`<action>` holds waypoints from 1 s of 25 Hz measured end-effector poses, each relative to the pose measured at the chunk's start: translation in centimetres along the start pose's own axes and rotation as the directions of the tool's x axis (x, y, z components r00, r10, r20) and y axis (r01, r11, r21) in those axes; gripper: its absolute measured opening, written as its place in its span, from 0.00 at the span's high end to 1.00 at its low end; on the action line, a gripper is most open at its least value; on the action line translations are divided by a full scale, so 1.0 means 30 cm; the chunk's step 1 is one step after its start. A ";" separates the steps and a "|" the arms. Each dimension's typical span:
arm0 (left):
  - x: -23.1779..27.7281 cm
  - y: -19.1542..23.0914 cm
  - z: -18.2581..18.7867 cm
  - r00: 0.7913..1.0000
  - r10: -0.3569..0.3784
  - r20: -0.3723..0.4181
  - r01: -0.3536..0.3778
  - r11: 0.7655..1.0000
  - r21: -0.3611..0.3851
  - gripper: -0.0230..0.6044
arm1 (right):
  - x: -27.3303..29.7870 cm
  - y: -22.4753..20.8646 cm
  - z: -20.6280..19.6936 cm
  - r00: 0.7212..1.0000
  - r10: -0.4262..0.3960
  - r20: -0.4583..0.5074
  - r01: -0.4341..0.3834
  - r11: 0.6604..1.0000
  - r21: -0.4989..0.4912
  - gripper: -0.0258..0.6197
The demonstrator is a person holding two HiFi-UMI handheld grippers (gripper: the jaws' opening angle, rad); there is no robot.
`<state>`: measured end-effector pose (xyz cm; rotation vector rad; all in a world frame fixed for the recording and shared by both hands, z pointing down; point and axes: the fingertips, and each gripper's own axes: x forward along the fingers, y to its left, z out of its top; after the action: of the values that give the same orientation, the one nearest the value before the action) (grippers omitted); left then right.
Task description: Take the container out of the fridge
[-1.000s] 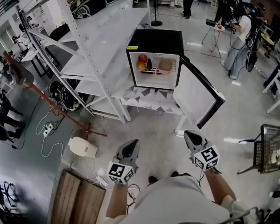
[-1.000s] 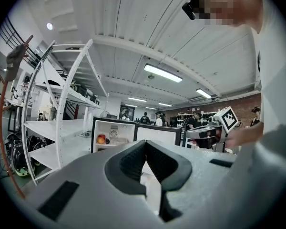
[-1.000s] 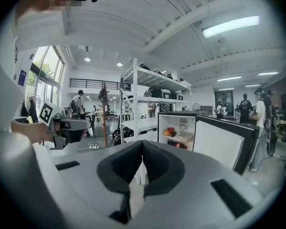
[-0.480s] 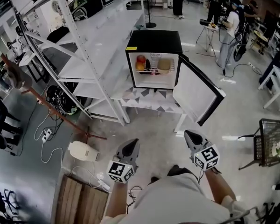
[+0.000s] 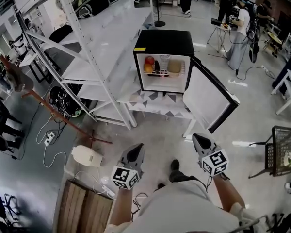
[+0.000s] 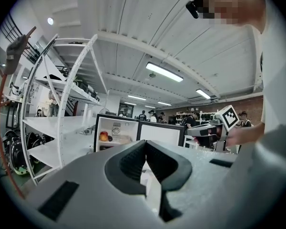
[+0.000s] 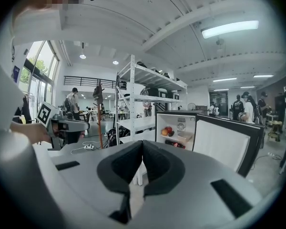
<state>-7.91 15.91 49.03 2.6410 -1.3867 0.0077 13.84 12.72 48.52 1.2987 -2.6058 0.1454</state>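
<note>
You stand on a pale grey floor (image 5: pixel 150 140) in a big workshop, with a white rack (image 5: pixel 94 52) to your left and people (image 5: pixel 233 8) working at the far end. Ahead, a black fridge (image 5: pixel 164 37) sits on a low white stand (image 5: pixel 153 105), its door (image 5: pixel 207 97) swung wide to the right. The container (image 5: pixel 173 66), which looks like a pale tub though it is too small to be sure, sits on the right of the fridge's upper shelf, with fruit (image 5: pixel 148 63) on the left of the same shelf. You hold both grippers low in front of your body, well apart from the fridge and pointed toward it. The left gripper (image 5: pixel 137 148) is clenched on nothing, jaw tips touching. The right gripper (image 5: pixel 196 139) is likewise clenched and empty.
</note>
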 end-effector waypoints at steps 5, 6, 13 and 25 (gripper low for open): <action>0.086 0.039 -0.012 1.000 0.010 -0.013 -0.010 1.000 -0.001 0.96 | 0.082 -0.071 -0.003 1.000 0.012 0.001 -0.012 1.000 0.010 0.95; 0.108 0.048 -0.010 1.000 0.011 -0.016 -0.011 1.000 0.000 0.96 | 0.100 -0.087 0.000 1.000 0.016 0.001 -0.016 1.000 0.011 0.95; 0.278 0.108 0.020 0.999 0.021 -0.029 -0.021 1.000 0.004 0.96 | 0.234 -0.237 0.025 0.999 0.034 -0.006 -0.033 0.999 0.010 0.95; 0.570 0.205 0.061 0.997 0.064 -0.049 -0.064 0.998 0.005 0.96 | 0.458 -0.474 0.049 0.997 0.071 -0.012 -0.071 0.997 0.006 0.95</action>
<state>-3.32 -1.75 49.41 2.5802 -1.4558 0.0816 16.94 -6.78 50.29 1.2035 -2.6446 0.1714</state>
